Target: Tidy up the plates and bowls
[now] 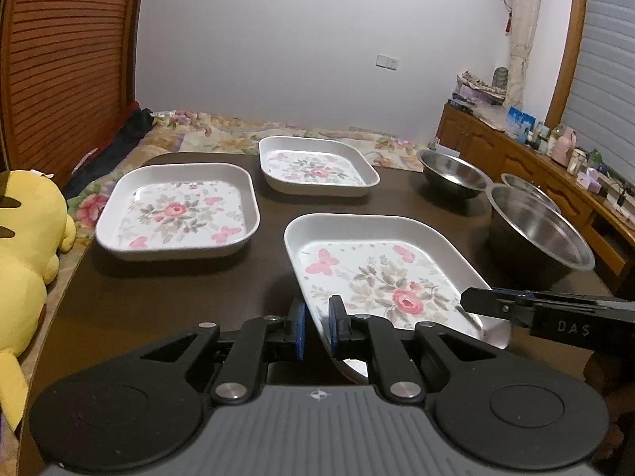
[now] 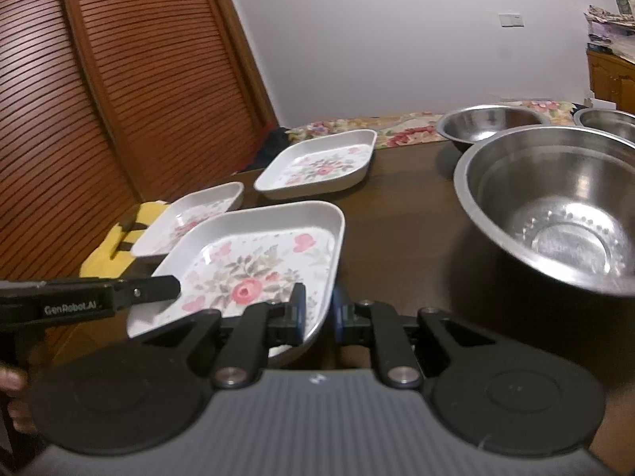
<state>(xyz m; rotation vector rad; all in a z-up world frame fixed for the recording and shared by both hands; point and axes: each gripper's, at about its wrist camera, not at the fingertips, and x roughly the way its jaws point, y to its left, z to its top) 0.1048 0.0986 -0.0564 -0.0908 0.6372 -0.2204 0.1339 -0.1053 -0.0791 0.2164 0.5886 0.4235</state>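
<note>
Plush toy [image 1: 24, 246] is seen far left of the left gripper [image 1: 316, 329], which is clamped on the near plate's [image 1: 381, 277] left rim. Two more plates [image 1: 178, 210] [image 1: 317, 166] are laid ahead. Opposite rim is pinched by the right gripper [image 2: 318, 313]. Steel bowls [image 2: 555, 214] are set right, on the table [image 1: 158, 297].

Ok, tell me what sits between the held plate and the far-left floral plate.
Nothing visible: only bare brown table lies between the held plate, gripped by both hand-held grippers, and the far-left plate.
</note>
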